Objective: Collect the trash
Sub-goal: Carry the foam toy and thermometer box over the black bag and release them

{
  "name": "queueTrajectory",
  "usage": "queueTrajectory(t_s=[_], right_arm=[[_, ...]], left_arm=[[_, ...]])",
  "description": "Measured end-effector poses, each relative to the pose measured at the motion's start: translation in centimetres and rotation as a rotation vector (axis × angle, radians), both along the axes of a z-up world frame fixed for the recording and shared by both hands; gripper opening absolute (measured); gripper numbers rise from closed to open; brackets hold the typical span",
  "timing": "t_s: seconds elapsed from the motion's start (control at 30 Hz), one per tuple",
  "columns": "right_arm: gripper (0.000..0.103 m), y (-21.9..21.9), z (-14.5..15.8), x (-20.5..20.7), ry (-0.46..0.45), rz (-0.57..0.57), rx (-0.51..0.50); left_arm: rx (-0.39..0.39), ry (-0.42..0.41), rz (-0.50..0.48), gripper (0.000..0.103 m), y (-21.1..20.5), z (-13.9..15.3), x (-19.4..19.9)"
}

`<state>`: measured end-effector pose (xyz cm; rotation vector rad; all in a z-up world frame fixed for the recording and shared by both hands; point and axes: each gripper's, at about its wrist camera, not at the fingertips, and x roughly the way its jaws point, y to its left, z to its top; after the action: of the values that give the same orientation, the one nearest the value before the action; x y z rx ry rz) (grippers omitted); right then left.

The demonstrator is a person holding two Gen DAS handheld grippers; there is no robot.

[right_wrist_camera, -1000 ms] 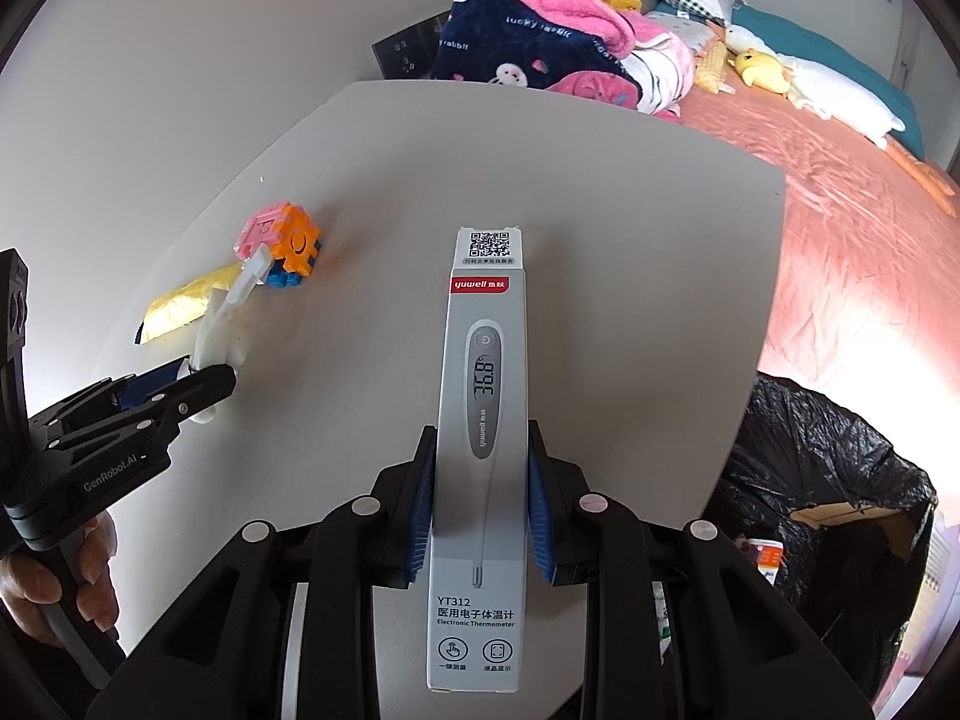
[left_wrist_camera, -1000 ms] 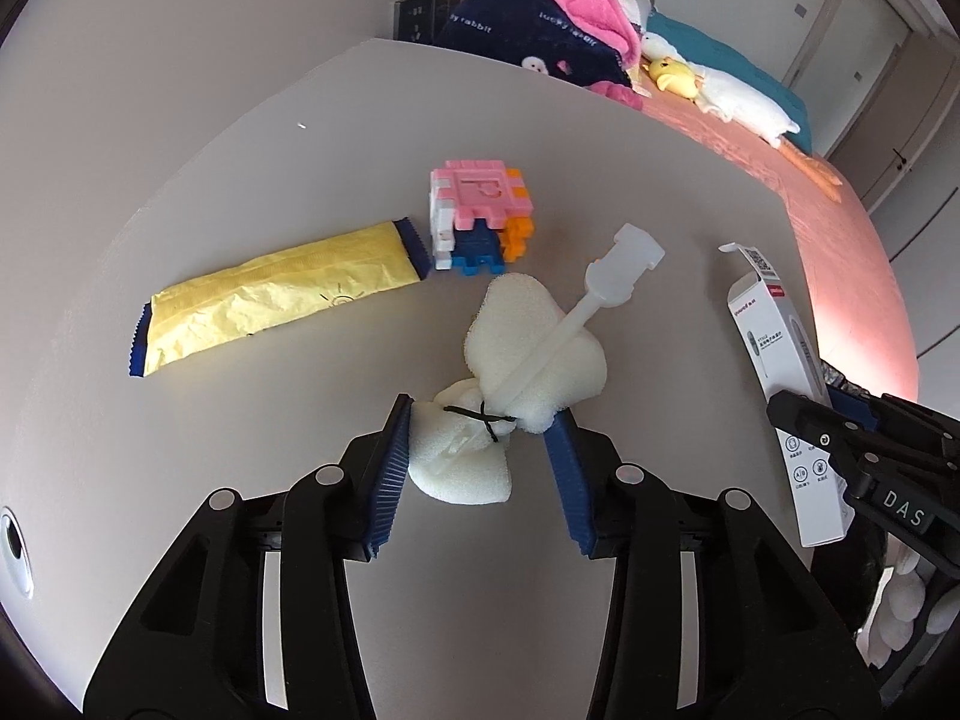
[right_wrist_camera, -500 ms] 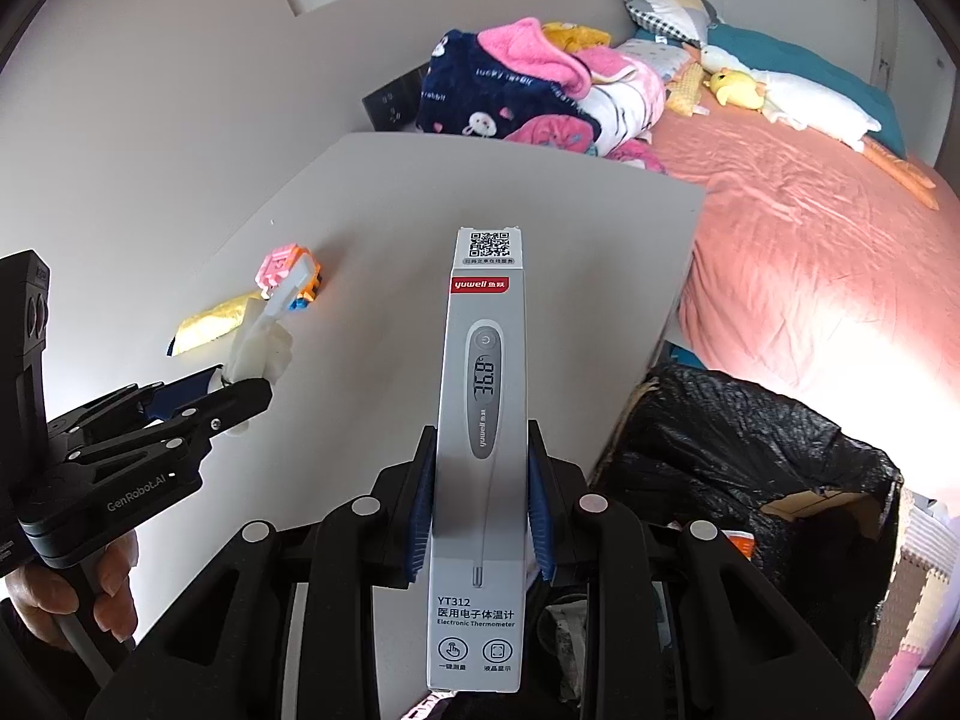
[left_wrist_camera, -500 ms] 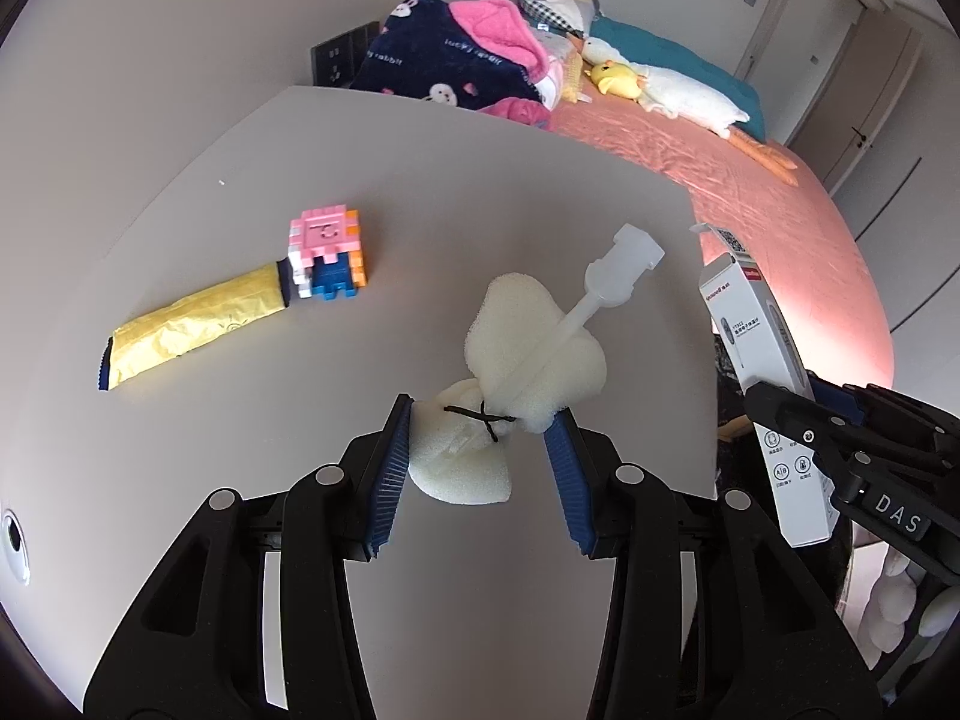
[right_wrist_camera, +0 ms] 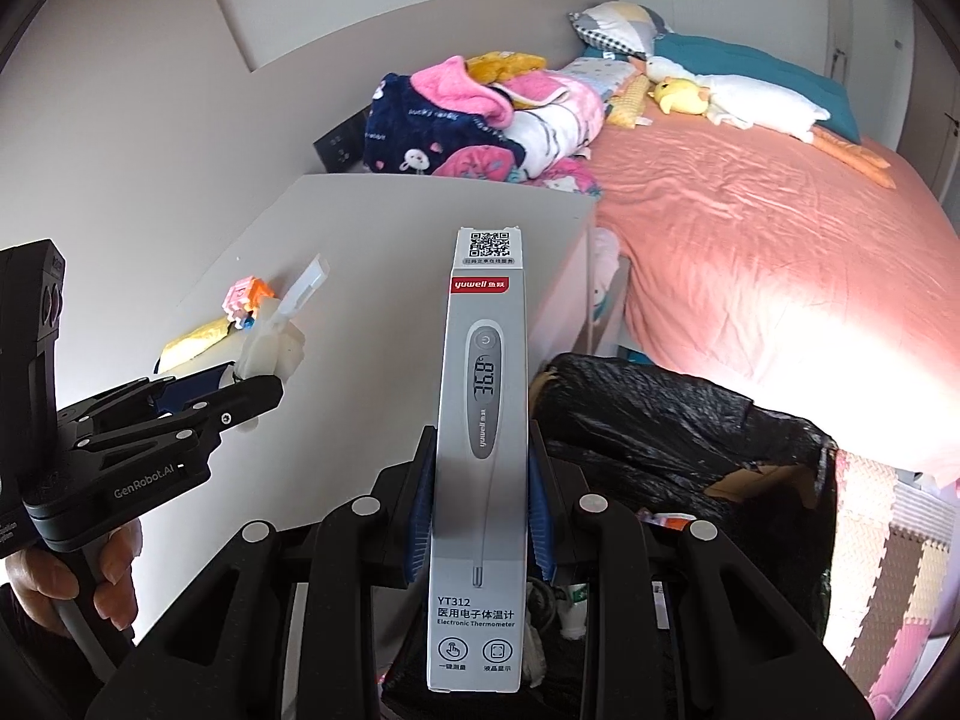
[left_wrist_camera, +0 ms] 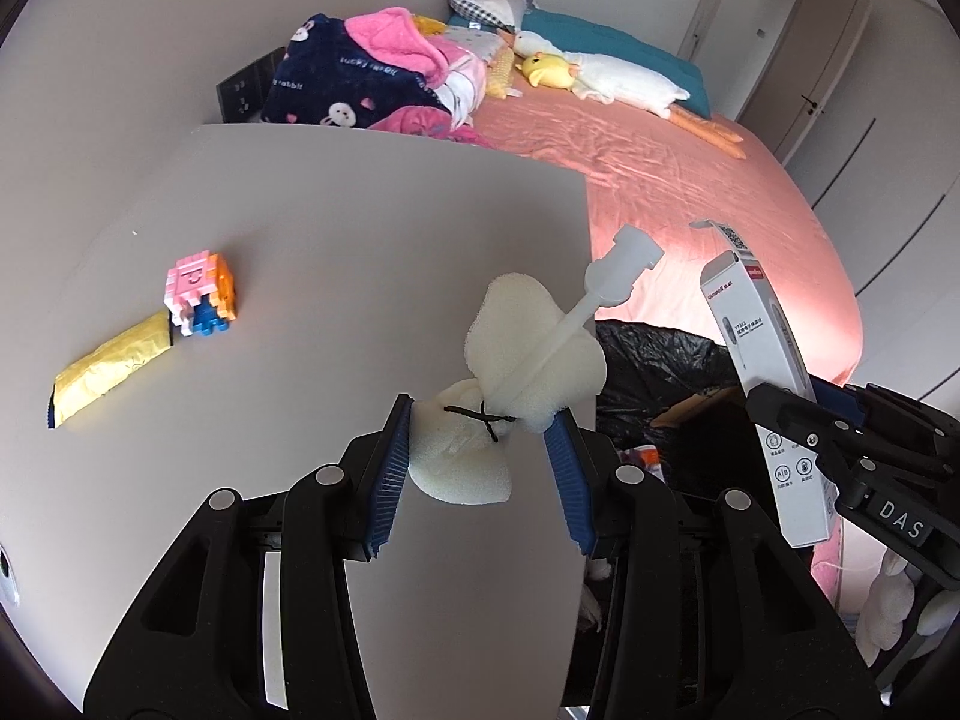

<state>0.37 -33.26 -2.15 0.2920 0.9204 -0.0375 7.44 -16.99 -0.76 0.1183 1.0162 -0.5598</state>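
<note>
**A:** What did you see, from big to small?

**B:** The biggest thing was the pink bed (right_wrist_camera: pixel 750 228), with a heap of blankets (right_wrist_camera: pixel 468 120) and a stuffed duck (left_wrist_camera: pixel 594 75) on it. Next came the grey table (left_wrist_camera: pixel 300 276). Just beside the table's edge, low down, sat the black trash bag (right_wrist_camera: pixel 690 420), open at the top, with bits of rubbish inside.

**A:** What were you holding?

**B:** My right gripper (right_wrist_camera: pixel 480 516) had its blue pads squeezed on both sides of the thermometer box (right_wrist_camera: pixel 483 420). The box stood tall, up in the air, over the table's edge and beside the bag. My left gripper (left_wrist_camera: pixel 480 462) pinched the white sponge brush (left_wrist_camera: pixel 528 360) near its tied end, with the plastic handle pointing away from me. It was in the air too, at the table's edge, close to the bag.

**A:** What sat on the table?

**B:** A yellow wrapper (left_wrist_camera: pixel 108 366) lay flat, with a small toy block cube (left_wrist_camera: pixel 201 294) touching its end. I also saw the person's hand (right_wrist_camera: pixel 72 576) on the left gripper's handle.
</note>
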Motion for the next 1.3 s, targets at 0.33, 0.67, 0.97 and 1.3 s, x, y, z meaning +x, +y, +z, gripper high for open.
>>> queueTrajectory(t_s=[0.33, 0.67, 0.97, 1.3], right_arm=[[0.029, -3.2, 0.6, -2.5, -0.014, -0.08, -0.005], [0.029, -6.5, 1.1, -4.6, -0.029, -0.165, -0.003], [0.029, -8.6, 1.5, -6.1, -0.043, -0.219, -0.003], [0.08, -10.2, 4.7, -9.6, -0.228, -0.335, -0.046]], left_arm=[[-0.007, 0.012, -0.092, 0.044, -4.1, 0.1, -1.1], [-0.011, 0.016, -0.182, 0.044, -7.9, 0.2, -1.5], [-0.038, 0.055, -0.272, 0.046, -9.9, -0.3, -2.1], [-0.079, 0.085, -0.448, 0.097, -11.3, -0.3, -4.4]])
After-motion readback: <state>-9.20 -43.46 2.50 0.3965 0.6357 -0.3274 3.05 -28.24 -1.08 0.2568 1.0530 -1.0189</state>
